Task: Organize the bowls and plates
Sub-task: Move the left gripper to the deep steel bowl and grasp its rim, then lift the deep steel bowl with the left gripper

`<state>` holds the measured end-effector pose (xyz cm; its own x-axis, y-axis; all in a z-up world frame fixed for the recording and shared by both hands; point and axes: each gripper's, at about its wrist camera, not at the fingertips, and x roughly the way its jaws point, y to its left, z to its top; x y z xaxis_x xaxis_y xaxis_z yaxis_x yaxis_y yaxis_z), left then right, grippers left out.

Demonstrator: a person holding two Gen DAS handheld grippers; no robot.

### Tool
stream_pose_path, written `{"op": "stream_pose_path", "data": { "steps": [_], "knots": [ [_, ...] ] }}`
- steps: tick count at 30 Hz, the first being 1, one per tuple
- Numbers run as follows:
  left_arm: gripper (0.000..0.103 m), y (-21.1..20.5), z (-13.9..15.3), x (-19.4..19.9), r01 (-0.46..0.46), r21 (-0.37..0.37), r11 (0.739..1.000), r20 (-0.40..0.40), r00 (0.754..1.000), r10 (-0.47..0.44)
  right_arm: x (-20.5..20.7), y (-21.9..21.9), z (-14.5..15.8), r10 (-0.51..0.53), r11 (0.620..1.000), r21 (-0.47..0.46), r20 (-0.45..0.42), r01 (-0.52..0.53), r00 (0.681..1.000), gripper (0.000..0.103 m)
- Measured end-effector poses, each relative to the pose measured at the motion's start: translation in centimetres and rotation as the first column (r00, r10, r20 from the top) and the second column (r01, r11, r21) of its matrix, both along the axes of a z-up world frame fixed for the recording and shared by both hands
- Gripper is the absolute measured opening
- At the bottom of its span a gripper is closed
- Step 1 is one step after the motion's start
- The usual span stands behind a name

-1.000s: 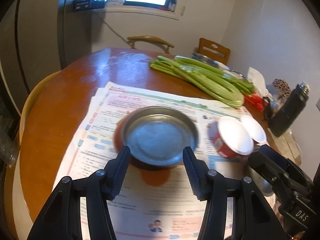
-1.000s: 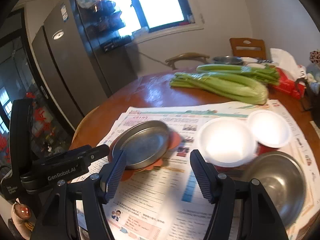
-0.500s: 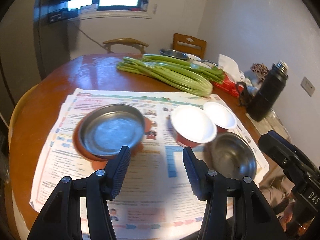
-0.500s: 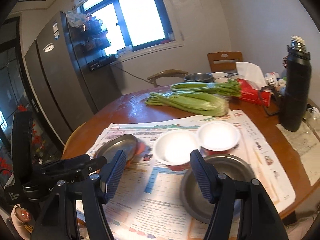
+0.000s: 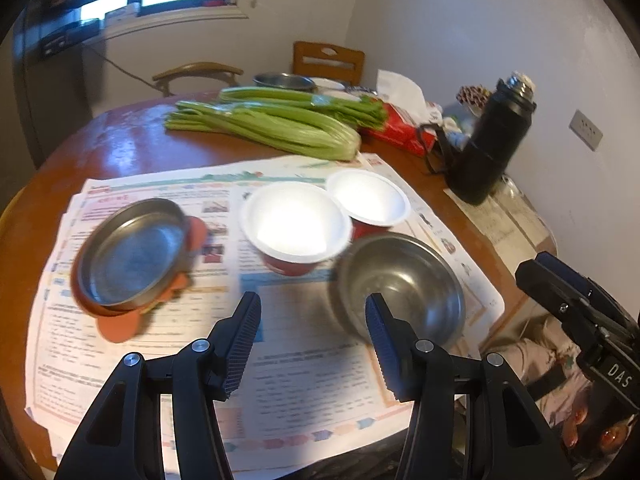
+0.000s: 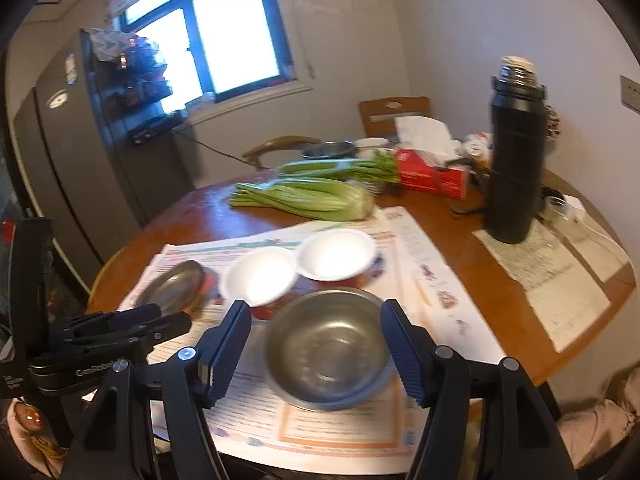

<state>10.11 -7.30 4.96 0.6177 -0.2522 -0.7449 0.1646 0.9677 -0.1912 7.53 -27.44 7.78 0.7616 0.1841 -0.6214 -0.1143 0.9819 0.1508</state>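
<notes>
Now | left hand-held gripper [image 5: 312, 340] spread, empty; right hand-held gripper [image 6: 316, 350] spread above steel bowl [image 6: 328, 352]

A: How many dishes on the newspaper [image 5: 304, 364]?

B: Two white bowls [image 5: 296, 222] [image 5: 368, 198], one steel bowl [image 5: 400, 280], one steel plate [image 5: 132, 252].

A: Beyond the newspaper?

B: Two celery bunches [image 5: 276, 128] [image 5: 304, 98], one black flask [image 5: 494, 136], perhaps another steel bowl [image 5: 284, 80].
</notes>
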Motion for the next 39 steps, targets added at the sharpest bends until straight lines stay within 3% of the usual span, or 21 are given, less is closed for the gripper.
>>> {"op": "stream_pose_path", "data": {
  "steps": [8,17,24,34,39],
  "knots": [
    [0.056,-3.2,-2.6,2.4,0.042,0.038,0.998,-0.079,0.996,-0.039,1.2,-2.4,-3.1,-0.008,1.0,0.014,-0.079,0.009,0.997,0.067],
    [0.056,-5.1,-5.2,5.1,0.067,0.006,0.998,-0.138,0.988,-0.066,4.0,-3.8,-7.6,0.005,0.998,0.055,-0.181,0.005,0.983,0.067],
    [0.056,-6.1,-6.9,6.4,0.06,0.027,0.998,-0.175,0.983,-0.054,4.9,-3.8,-9.3,0.01,0.999,0.052,-0.2,0.001,0.98,0.067],
    [0.056,-6.4,-8.2,7.8,0.036,0.04,0.999,-0.195,0.98,-0.028,5.0,-2.1,-10.3,0.09,0.996,0.014,-0.176,-0.088,0.98,0.065],
    [0.056,-6.5,-8.9,8.3,0.029,0.016,0.999,-0.221,0.975,-0.025,5.1,-1.5,-10.7,0.111,0.994,0.0,-0.18,-0.113,0.977,0.063]
  ]
}}
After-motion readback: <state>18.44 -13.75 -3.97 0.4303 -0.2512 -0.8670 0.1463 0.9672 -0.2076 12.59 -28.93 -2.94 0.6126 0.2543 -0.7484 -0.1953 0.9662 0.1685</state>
